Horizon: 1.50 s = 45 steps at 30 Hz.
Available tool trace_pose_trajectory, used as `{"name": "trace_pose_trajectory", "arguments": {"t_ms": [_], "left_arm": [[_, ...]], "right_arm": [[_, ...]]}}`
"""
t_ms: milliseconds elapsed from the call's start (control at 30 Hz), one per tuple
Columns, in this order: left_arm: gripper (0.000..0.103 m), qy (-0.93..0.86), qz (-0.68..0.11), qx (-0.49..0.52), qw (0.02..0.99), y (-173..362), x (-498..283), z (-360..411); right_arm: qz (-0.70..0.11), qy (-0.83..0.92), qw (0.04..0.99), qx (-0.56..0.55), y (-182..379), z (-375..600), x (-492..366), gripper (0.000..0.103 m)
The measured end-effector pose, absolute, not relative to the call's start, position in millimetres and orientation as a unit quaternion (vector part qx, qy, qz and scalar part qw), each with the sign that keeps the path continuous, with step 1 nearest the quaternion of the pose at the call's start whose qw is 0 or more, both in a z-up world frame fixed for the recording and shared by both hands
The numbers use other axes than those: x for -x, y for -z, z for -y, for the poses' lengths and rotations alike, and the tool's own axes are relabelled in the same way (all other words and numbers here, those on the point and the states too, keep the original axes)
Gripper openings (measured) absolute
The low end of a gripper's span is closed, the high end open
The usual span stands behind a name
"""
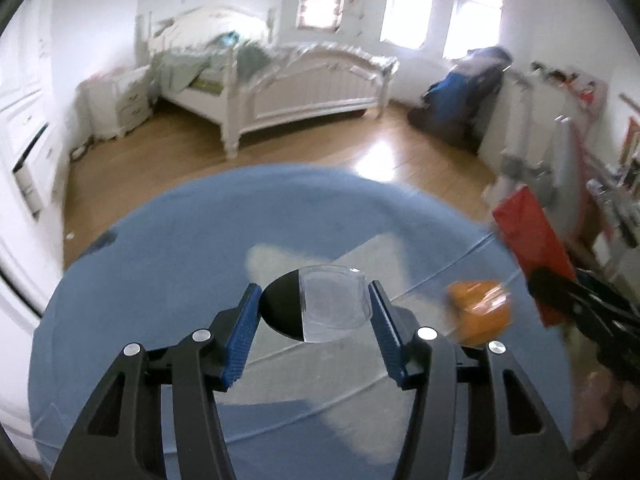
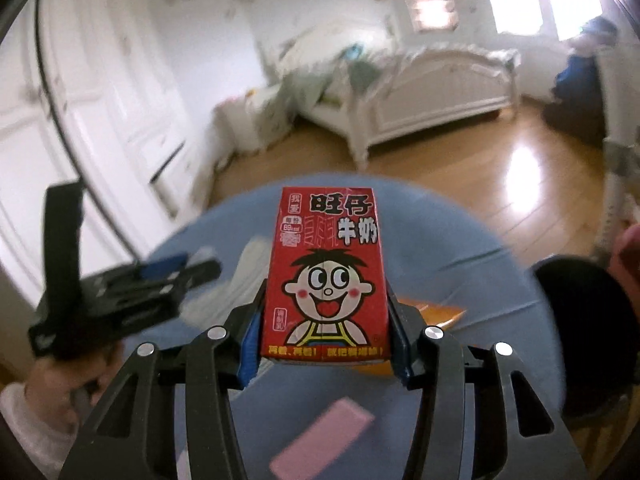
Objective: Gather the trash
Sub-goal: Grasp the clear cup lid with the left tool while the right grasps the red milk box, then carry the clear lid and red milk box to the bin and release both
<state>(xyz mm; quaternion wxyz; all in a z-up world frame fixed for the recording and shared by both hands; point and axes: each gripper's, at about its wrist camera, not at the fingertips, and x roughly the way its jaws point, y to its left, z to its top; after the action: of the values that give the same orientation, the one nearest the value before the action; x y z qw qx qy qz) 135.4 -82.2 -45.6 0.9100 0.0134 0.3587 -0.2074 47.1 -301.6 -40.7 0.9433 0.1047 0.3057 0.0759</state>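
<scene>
My left gripper (image 1: pixel 314 308) is shut on a clear plastic cup (image 1: pixel 334 306) with a black part on its left side, held between the blue pads above the round blue table (image 1: pixel 160 272). My right gripper (image 2: pixel 324 320) is shut on a red milk carton (image 2: pixel 326 264) printed with a cartoon face, held upright over the same table (image 2: pixel 460 240). The red carton (image 1: pixel 532 248) also shows at the right of the left wrist view, blurred. In the right wrist view the left gripper (image 2: pixel 120 292) sits at the left, its fingertips hidden.
An orange packet (image 1: pixel 480 308) (image 2: pixel 436 312), a pink flat piece (image 2: pixel 324 436) and white paper (image 2: pixel 240 280) lie on the table. A dark round object (image 2: pixel 580 320) stands at the right. Beyond are a wooden floor (image 1: pixel 320 152), a white bed (image 1: pixel 312 88) and white cupboards (image 2: pixel 100 120).
</scene>
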Motion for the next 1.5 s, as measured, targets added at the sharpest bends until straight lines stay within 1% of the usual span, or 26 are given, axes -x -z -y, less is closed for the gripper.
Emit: {"name": "trace_pose_trajectory", "arguments": {"t_ms": [100, 267, 600, 933, 1100, 1500], "left_arm": [[0.054, 0.234, -0.333, -0.002, 0.913, 25.7, -125.3, 109.3], [0.054, 0.274, -0.320, 0.002, 0.907, 14.3, -117.3, 156.8], [0.054, 0.342, -0.322, -0.020, 0.883, 17.3, -110.1, 250.6], [0.054, 0.392, -0.321, -0.037, 0.861, 29.5, -111.5, 325.0], [0.054, 0.409, -0.336, -0.043, 0.847, 42.1, -115.5, 351.3], [0.054, 0.422, -0.358, -0.057, 0.831, 59.8, -129.0, 374.9]], "right_arm": [[-0.269, -0.038, 0.957, -0.100, 24.0, 332.3, -32.8, 0.051], [-0.243, 0.015, 0.965, -0.101, 13.3, 388.5, -15.1, 0.051], [-0.239, 0.081, 0.958, -0.136, 33.8, 486.5, 0.4, 0.051], [-0.248, 0.109, 0.950, -0.158, 62.9, 518.4, -0.5, 0.051], [-0.255, 0.125, 0.945, -0.162, 75.0, 533.1, -1.7, 0.051], [-0.275, 0.149, 0.937, -0.157, 101.2, 558.0, -9.6, 0.051]]}}
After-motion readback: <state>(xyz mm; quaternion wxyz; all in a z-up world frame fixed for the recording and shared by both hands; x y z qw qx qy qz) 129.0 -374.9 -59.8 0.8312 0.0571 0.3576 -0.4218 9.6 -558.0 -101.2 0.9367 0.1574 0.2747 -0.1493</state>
